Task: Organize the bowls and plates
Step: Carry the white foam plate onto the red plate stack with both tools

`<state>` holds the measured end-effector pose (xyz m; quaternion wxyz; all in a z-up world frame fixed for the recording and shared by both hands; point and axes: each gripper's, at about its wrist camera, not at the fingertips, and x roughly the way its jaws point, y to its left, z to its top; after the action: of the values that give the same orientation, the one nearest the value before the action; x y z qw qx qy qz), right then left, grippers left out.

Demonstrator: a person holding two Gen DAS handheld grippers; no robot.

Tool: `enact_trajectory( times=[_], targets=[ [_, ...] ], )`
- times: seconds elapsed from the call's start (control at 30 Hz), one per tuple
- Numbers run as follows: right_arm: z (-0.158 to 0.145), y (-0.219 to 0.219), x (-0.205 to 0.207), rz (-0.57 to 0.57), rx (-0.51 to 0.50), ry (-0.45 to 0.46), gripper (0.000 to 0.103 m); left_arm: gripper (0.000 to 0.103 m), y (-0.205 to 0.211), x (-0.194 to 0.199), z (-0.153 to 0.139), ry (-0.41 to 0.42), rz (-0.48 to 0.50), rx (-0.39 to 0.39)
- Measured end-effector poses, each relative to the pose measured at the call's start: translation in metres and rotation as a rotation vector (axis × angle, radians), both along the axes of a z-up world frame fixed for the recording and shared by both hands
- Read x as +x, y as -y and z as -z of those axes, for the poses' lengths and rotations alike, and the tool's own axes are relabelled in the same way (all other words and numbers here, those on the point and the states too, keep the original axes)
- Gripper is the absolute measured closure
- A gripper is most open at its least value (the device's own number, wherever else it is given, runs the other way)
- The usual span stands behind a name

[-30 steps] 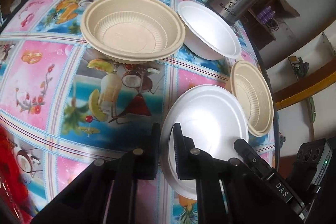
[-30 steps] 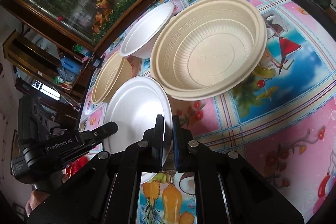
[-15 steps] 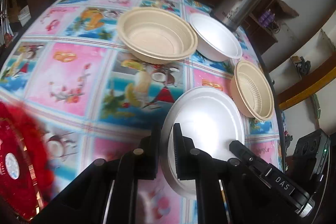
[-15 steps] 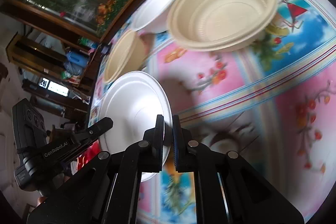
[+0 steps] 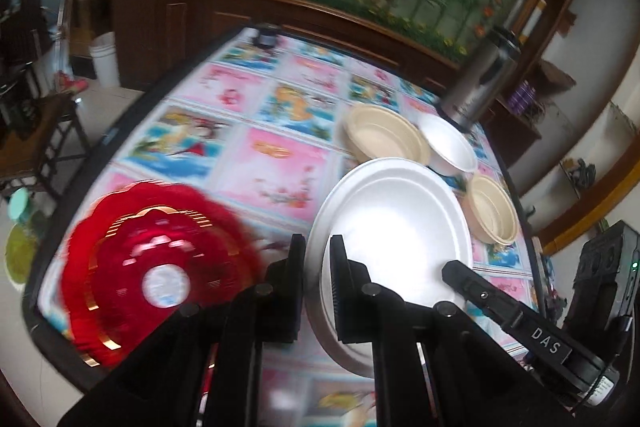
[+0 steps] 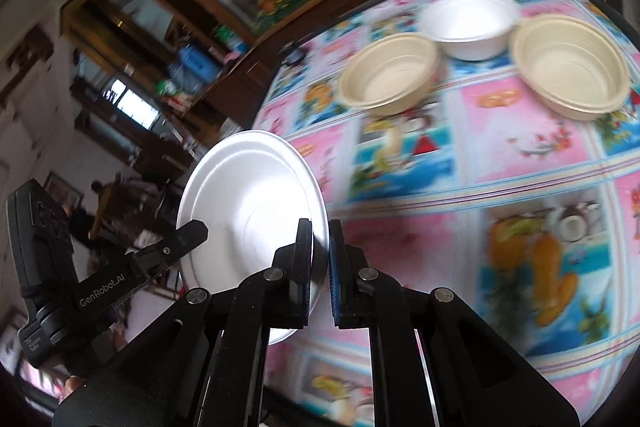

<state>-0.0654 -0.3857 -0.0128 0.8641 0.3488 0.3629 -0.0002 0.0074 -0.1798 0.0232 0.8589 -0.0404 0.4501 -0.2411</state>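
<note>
Both grippers hold one white foam plate (image 5: 392, 227), lifted above the table. My left gripper (image 5: 318, 259) is shut on its near left rim. My right gripper (image 6: 320, 251) is shut on the opposite rim of the same plate (image 6: 248, 203); its finger (image 5: 472, 279) shows on the plate's right side in the left wrist view. A red scalloped plate (image 5: 160, 267) lies at the table's near left. Two beige bowls (image 6: 390, 75) (image 6: 568, 67) and a white foam bowl (image 6: 470, 23) stand at the far side.
A steel thermos (image 5: 480, 83) stands behind the bowls near the table's far edge. The table (image 5: 260, 155) has a colourful fruit-print cloth. A small dark object (image 5: 266, 37) sits at the far corner. Chairs and shelves stand beyond the left edge.
Both grippers have lifted the white plate off the table and carried it back and to the left, towards the red plate, which has come fully into the left wrist view. The bowls have not moved.
</note>
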Motion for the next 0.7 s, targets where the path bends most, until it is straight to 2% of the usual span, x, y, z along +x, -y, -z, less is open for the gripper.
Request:
enact_trajectory(
  times=[0.3,0.47,0.7],
  targets=[
    [-0.003,-0.087,0.038,-0.163,-0.078,-0.026,0.096,0.093,-0.086,0.006,0.013,-0.035,-0.134,0.01],
    [0.013,-0.124,0.059,-0.213,-0.097,-0.064,0.096,0.093,-0.111,0.017,0.031,-0.073,-0.183,0.035],
    [0.035,-0.142,0.08,-0.228,-0.121,-0.121,0.095,0.093,-0.124,0.033,0.062,-0.146,-0.204,0.057]
  ],
)
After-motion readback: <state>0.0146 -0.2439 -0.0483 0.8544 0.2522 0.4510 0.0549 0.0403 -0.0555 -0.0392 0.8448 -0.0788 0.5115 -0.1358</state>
